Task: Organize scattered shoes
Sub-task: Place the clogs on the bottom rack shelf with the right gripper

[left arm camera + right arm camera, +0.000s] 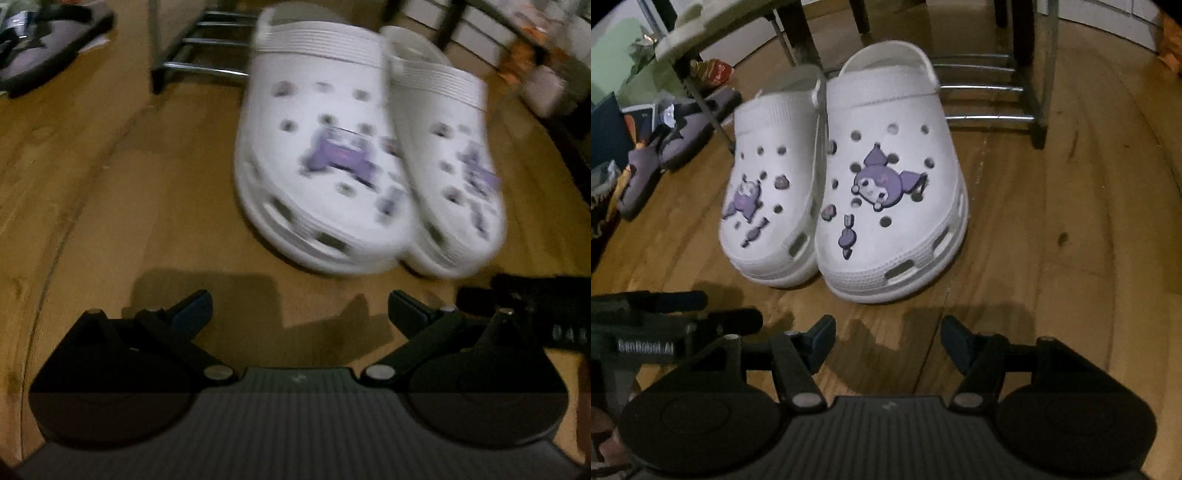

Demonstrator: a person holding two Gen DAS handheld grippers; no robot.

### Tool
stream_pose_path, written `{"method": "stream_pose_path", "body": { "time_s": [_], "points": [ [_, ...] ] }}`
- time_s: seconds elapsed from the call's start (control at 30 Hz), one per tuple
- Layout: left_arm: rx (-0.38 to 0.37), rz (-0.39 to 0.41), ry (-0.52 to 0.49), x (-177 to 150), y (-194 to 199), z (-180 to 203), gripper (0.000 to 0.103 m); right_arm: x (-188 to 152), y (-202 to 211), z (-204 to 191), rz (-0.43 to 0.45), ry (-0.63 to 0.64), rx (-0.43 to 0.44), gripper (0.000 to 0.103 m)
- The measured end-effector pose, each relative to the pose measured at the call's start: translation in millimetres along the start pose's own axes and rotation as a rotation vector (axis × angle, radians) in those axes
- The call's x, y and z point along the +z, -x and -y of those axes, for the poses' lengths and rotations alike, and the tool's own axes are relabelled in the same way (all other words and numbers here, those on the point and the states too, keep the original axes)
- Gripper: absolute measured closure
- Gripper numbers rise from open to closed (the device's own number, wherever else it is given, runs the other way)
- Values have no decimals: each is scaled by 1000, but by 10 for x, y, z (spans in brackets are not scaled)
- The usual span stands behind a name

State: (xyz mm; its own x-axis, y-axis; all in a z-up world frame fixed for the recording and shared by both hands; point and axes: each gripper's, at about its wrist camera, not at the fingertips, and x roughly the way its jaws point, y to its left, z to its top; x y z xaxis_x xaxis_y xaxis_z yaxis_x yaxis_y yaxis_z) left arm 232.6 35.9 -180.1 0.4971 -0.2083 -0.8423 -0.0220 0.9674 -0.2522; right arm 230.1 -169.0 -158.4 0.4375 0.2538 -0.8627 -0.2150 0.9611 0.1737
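Warm brown wooden plank floor [1052, 229] in dim indoor light. A low rack of chrome bars [982, 88] stands on it, dark furniture legs [1023, 44] beside the rack, clutter [646, 155] farther off.

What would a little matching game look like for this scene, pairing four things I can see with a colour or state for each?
Things:
1. clogs
2. cartoon charm
3. right gripper
4. floor

Descriptions:
A. purple
B. brown wood
C. white, standing side by side
D. black, jaws apart with nothing between them

Pairs: 1-C, 2-A, 3-D, 4-B
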Motion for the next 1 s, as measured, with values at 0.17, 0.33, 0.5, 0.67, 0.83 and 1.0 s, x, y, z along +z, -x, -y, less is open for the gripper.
{"method": "stream_pose_path", "body": {
  "time_s": [0.17, 0.33, 0.5, 0.67, 0.83, 1.0],
  "points": [
    [32, 1, -57, 253, -83, 40, 3, 169, -130, -109, 37, 1, -2, 58],
    [39, 41, -15, 567, -84, -7, 11, 489, -182, -157, 76, -28, 0, 65],
    [11, 121, 27, 1061, 3, -27, 13, 876, -212, -225, 84, -37, -5, 65],
    [15, 180, 28, 1346, 182, -43, 13, 1071, -157, -256, 201, -2, -51, 65],
    [-59, 177, -28, 1048, 366, -78, 8, 1033, -10, -24, 208, -104, 45, 52],
    [10, 79, -47, 654, 74, -79, 8, 682, -21, 71, 118, -57, 71, 50]
  ]
}}
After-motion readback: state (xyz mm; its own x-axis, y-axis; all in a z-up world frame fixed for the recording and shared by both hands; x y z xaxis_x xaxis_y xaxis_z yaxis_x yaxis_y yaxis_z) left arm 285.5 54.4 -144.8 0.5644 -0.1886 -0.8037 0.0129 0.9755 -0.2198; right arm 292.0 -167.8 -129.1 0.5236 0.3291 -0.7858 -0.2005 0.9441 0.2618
